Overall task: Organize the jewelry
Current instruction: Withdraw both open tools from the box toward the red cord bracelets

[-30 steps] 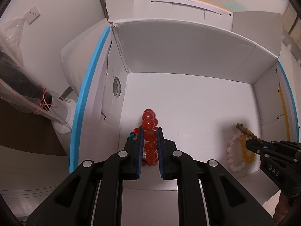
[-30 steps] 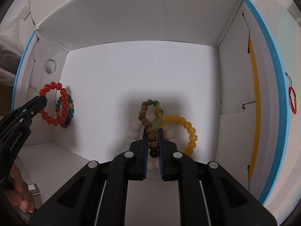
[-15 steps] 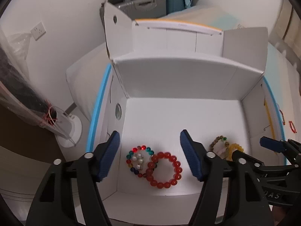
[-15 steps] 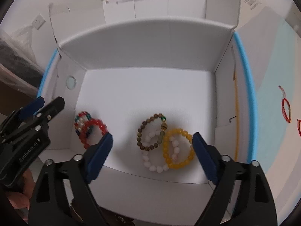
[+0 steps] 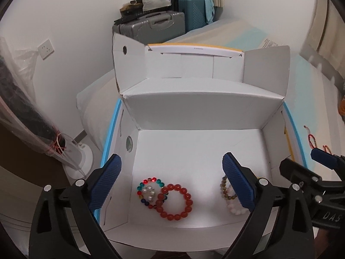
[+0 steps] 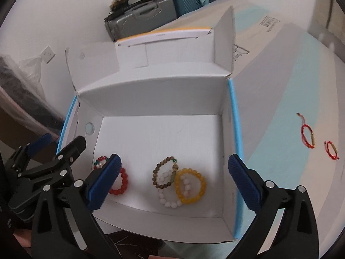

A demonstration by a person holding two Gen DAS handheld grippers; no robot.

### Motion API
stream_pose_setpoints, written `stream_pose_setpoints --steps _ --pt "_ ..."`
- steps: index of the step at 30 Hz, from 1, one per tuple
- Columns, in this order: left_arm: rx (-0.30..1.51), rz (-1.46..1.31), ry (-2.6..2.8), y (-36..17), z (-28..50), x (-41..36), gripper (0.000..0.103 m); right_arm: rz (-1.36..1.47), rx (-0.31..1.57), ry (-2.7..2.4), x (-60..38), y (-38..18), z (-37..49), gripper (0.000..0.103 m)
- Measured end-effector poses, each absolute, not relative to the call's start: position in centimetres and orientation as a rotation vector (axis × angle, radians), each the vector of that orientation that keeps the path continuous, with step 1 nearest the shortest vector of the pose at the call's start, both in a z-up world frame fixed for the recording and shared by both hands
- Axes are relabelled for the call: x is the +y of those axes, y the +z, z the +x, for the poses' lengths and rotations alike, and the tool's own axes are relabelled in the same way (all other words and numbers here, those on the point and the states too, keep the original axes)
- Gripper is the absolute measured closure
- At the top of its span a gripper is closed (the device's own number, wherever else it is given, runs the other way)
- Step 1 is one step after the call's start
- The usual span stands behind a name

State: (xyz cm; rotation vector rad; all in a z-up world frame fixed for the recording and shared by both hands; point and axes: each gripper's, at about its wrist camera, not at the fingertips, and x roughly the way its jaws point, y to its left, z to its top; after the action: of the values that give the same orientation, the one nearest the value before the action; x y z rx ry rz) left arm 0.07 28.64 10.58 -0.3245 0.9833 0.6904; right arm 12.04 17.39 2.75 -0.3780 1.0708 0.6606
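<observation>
You are working over a bed (image 6: pixel 280 69) with a pale cover banded in light blue, set against a white wall (image 5: pixel 64 10) with a socket (image 5: pixel 45 49). Suitcases (image 5: pixel 151 27) stand stacked in the far corner. An open white cardboard box (image 5: pixel 200 112) with blue edges sits on the bed, flaps up.

On the box floor, to your left, the red bead bracelet (image 5: pixel 175 201) overlaps a multicoloured bracelet (image 5: pixel 148 191). To your right lie a brown bead bracelet (image 6: pixel 163 172), a white one (image 6: pixel 170 200) and a yellow one (image 6: pixel 190 185), overlapping. Two red cord bracelets (image 6: pixel 308 138) lie on the cover outside the box.

A second ago your left gripper (image 5: pixel 172 177) pinched the red bracelet and your right gripper (image 6: pixel 172 179) the brown one. Both have let go: the jaws are opening, nothing between them, and both grippers have risen above the box.
</observation>
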Motion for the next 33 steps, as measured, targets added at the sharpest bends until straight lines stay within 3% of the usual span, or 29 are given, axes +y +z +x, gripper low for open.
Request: stream_pose_setpoints --steps 33 --pt "0.944 -0.221 0.363 11.2 14.8 12.4 0.008 -0.276 0.793 0.209 -1.0 9.5 23.0 0.008"
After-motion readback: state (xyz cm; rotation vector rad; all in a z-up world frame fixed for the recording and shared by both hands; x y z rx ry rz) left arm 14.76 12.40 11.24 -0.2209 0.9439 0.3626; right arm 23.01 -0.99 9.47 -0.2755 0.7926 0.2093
